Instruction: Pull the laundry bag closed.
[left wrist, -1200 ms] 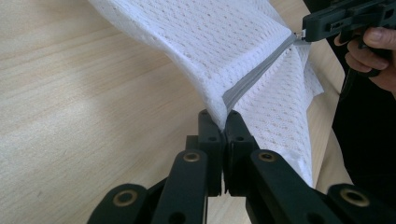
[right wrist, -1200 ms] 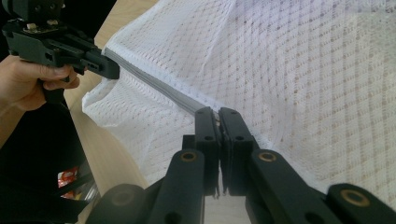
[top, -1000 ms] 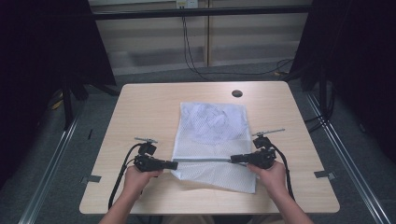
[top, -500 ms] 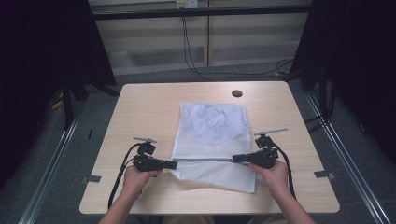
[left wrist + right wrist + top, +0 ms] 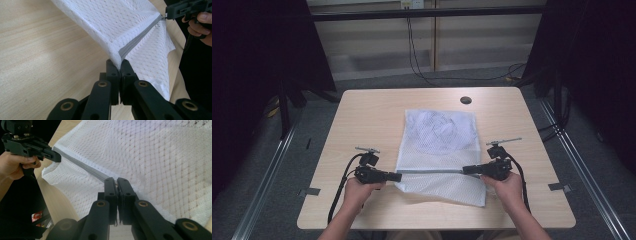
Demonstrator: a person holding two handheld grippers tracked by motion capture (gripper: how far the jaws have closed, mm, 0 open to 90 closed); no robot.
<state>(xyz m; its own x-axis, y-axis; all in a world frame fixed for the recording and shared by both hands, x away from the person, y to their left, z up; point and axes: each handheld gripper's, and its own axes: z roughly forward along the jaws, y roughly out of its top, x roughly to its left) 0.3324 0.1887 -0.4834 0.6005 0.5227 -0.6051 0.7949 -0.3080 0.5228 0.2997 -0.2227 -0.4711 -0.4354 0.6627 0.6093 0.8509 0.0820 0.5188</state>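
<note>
A white mesh bag (image 5: pixel 437 145) lies on the wooden table (image 5: pixel 372 120), with a grey zipper (image 5: pixel 432 171) running across its near part. My left gripper (image 5: pixel 399 176) is shut on the bag's left edge at the zipper's end; the jaws (image 5: pixel 119 65) pinch the mesh there. My right gripper (image 5: pixel 464 170) is shut on the zipper's right end, where the jaws (image 5: pixel 117 182) close on the grey strip (image 5: pixel 85 167). The zipper is pulled taut between them, and the bag (image 5: pixel 112 22) is lifted along that line. Crumpled white cloth (image 5: pixel 439 127) shows inside the bag's far half.
A round dark hole (image 5: pixel 465 100) sits near the table's far edge. Black cables trail from both grippers toward the person. Metal rails (image 5: pixel 267 170) run along the floor on both sides, and dark curtains stand left and right.
</note>
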